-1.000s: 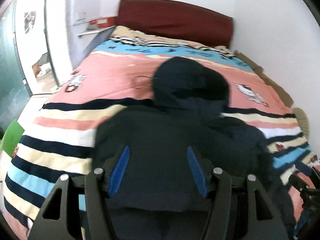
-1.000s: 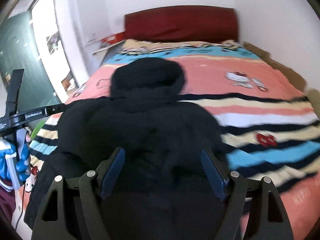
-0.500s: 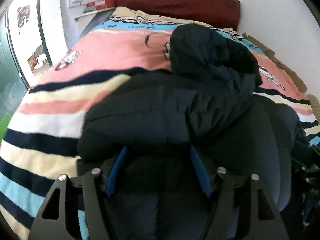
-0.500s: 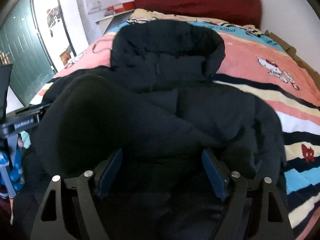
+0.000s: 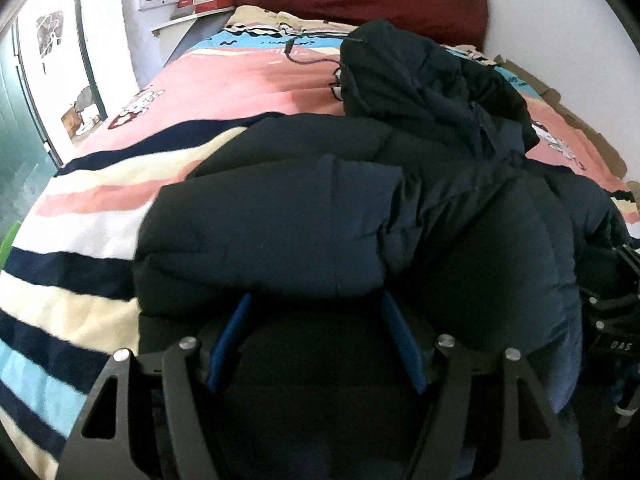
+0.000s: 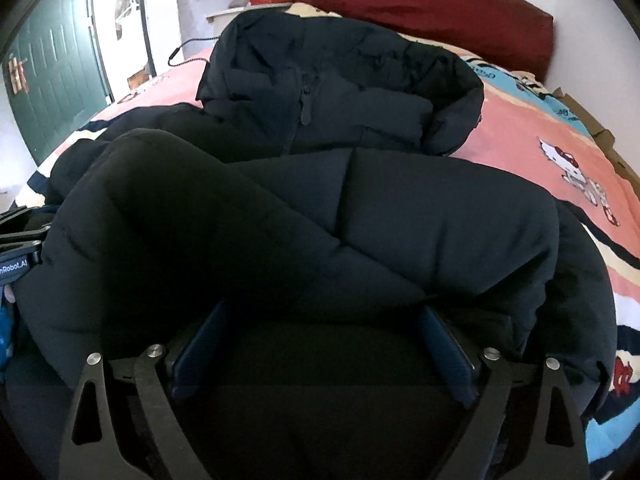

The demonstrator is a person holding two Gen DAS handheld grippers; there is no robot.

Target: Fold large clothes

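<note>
On the bed, our jacket lies hood-away; both grippers, left spread, right opening, straddle its folded near edge.

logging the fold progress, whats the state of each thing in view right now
puffer jacket: lying on the bed, lower part folded up over the body, bulky fold.
hood: spread flat toward the headboard.
zipper: closed at the collar.
drawstring: loose on the blanket.
left gripper: open, jacket fabric between its fingers.
right gripper: jaws opening, jacket fabric between them.
blanket: spread over the bed.
</note>
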